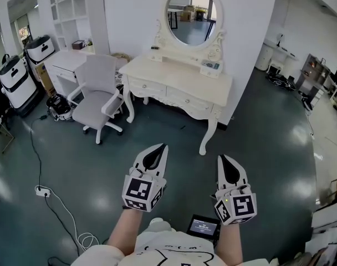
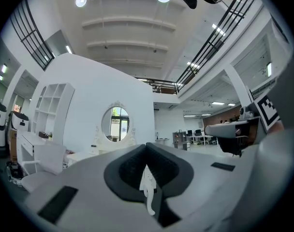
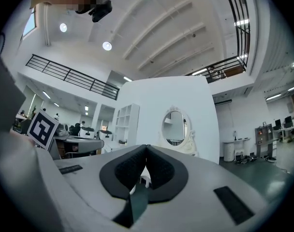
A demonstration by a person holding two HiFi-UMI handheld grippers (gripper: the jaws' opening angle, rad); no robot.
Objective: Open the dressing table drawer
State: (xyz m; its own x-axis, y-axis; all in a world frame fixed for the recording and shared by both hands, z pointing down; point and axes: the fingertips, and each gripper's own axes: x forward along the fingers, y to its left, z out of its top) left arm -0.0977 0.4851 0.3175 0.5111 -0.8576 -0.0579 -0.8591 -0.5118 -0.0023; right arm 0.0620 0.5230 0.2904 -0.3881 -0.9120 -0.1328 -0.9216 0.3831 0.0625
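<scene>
A wide, bright hall with a dark glossy floor and white partition walls. Against one wall stands the cream dressing table (image 1: 182, 81) with carved legs and an oval mirror (image 1: 192, 15). A white office chair (image 1: 99, 96) and a small white desk (image 1: 66, 62) stand to its left.

The drawers sit in the table's front apron, a left drawer (image 1: 147, 87) and a right drawer (image 1: 188, 100). Both look closed, and their pulls are too small to make out from here.

The left gripper (image 1: 161, 147) and right gripper (image 1: 221, 158) are held low in front of the person, well apart from the table. Each is clenched with its jaws tip to tip and nothing between them.

The drawer is probably a light, rigid wooden box that slides straight out. The place to grip is likely the central pull on the front panel. A level, square pull should keep it from binding or skewing. The painted finish could scratch, and a small knob may slip from the pads.
</scene>
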